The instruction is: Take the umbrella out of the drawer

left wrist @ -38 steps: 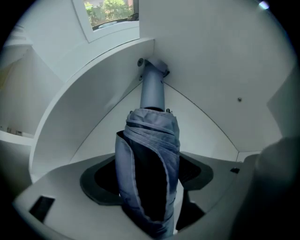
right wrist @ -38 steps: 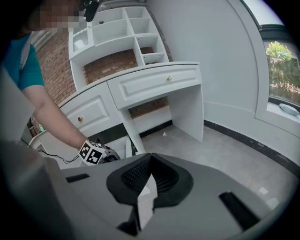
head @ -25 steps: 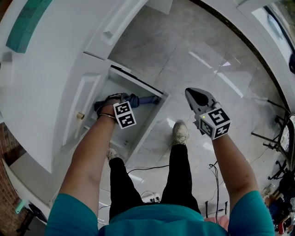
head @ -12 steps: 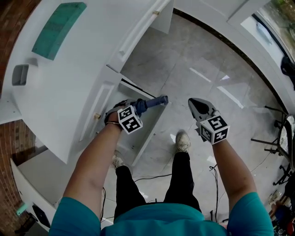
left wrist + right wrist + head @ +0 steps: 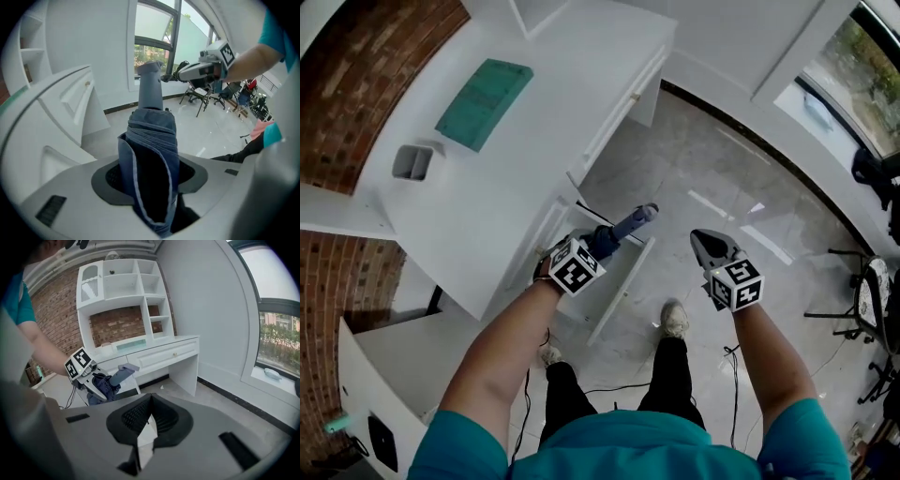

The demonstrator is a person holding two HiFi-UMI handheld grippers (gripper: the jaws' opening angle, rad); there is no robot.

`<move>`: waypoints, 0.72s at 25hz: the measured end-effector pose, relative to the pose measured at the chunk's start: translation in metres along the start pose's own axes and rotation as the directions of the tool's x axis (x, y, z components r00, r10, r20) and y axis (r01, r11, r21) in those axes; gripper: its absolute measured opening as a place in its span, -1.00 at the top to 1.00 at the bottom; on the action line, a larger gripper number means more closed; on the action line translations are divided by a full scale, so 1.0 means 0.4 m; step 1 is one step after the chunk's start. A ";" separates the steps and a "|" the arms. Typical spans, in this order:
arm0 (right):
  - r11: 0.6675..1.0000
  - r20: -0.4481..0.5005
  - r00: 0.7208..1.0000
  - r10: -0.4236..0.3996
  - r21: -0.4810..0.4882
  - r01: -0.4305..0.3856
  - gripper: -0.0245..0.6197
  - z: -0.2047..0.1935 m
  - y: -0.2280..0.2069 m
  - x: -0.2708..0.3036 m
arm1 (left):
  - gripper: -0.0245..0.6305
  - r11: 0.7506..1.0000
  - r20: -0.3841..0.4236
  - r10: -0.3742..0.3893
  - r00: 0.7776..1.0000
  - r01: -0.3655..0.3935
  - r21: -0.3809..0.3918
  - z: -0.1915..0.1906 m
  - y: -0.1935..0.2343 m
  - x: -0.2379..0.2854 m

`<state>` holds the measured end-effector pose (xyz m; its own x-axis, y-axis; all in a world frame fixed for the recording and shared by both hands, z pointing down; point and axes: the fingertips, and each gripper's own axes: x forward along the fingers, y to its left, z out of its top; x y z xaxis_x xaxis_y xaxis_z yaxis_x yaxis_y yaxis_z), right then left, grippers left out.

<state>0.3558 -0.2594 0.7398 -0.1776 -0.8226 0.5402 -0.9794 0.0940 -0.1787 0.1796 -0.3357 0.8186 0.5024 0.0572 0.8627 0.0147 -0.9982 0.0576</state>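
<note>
Umbrella: a folded blue umbrella [image 5: 152, 150] is held in the air above the open drawer [image 5: 619, 286] and clear of it, with its handle [image 5: 151, 86] pointed away from the person.
Left tongs: the left tongs [image 5: 598, 246] are pinched on the bunched cloth of the umbrella, near the end far from the handle.
Right tongs: the right tongs [image 5: 144, 437] are pressed together with nothing between them, and are held over the floor, apart from the umbrella.
Handling: the umbrella is judged short and light. Its cloth is soft and may slide over the stiff shaft inside, so a firm squeeze is called for.
Where to hold: a hold round the thick folds, as seen here, is judged sound. The smooth handle would be stiffer to grip but more slippery.
Risk: with the hold so far from the handle, the handle end may swing or droop in the tongs.
Stage: removal is judged all but done, since no part of the umbrella is seen inside the drawer.
Bench: a white bench [image 5: 516, 169] stands beside the drawer, and a teal pad [image 5: 485, 90] and a small grey tray [image 5: 412, 161] are carried on it.
Room: a glossy grey floor [image 5: 722, 150], a brick wall [image 5: 347, 66], white shelves [image 5: 122, 282] and a large window [image 5: 276, 333] are seen.
</note>
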 end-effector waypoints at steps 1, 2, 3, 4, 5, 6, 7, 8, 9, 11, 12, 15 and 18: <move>1.000 0.011 1.000 0.000 0.000 0.000 0.86 0.029 0.011 -0.014 | 0.21 1.000 0.024 0.009 1.000 -0.008 -0.019 0.016 0.001 -0.040; 1.000 0.024 1.000 -0.001 -0.001 0.001 0.86 0.056 0.021 -0.029 | 0.21 0.999 0.048 0.018 0.999 -0.016 -0.036 0.030 0.001 -0.082; 1.000 0.038 0.999 -0.001 -0.003 0.001 0.86 0.083 0.031 -0.044 | 0.21 0.998 0.072 0.027 0.997 -0.024 -0.051 0.044 0.000 -0.125; 1.000 0.051 0.999 0.003 -0.005 -0.003 0.86 0.111 0.044 -0.059 | 0.21 0.997 0.098 0.038 0.994 -0.032 -0.069 0.057 0.000 -0.169; 1.000 0.064 0.998 0.010 -0.007 -0.010 0.86 0.142 0.060 -0.073 | 0.21 0.995 0.129 0.050 0.990 -0.039 -0.091 0.071 -0.001 -0.213; 1.000 0.075 0.997 0.021 -0.008 -0.021 0.86 0.176 0.079 -0.088 | 0.21 0.992 0.163 0.063 0.985 -0.044 -0.116 0.085 -0.002 -0.259; 0.999 0.085 0.996 0.034 -0.009 -0.034 0.86 0.209 0.101 -0.101 | 0.21 0.989 0.196 0.077 0.978 -0.049 -0.142 0.098 -0.003 -0.308; 0.999 0.096 0.994 0.049 -0.011 -0.048 0.86 0.243 0.125 -0.114 | 0.21 0.985 0.227 0.091 0.970 -0.054 -0.165 0.110 -0.004 -0.358; 0.998 0.107 0.992 0.065 -0.014 -0.064 0.86 0.278 0.149 -0.126 | 0.21 0.981 0.256 0.106 0.961 -0.059 -0.185 0.120 -0.005 -0.409; 0.995 0.131 0.987 0.095 -0.021 -0.094 0.86 0.352 0.198 -0.150 | 0.21 0.973 0.315 0.139 0.939 -0.070 -0.221 0.140 -0.006 -0.514; 0.994 0.143 0.984 0.110 -0.024 -0.108 0.86 0.390 0.222 -0.162 | 0.21 0.968 0.346 0.156 0.925 -0.073 -0.241 0.149 -0.007 -0.566; 0.988 0.185 0.971 0.151 -0.046 -0.145 0.86 0.510 0.297 -0.204 | 0.21 0.951 0.437 0.210 0.875 -0.079 -0.299 0.172 -0.010 -0.726; 0.980 0.235 0.953 0.193 -0.086 -0.177 0.86 0.631 0.372 -0.256 | 0.21 0.934 0.516 0.268 0.814 -0.088 -0.346 0.193 -0.012 -0.883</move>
<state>0.2527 -0.3025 0.4503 -0.3352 -0.8972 0.2874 -0.9371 0.2860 -0.2001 0.0686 -0.3525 0.4748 0.8588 -0.2294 0.4581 -0.3299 -0.9317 0.1519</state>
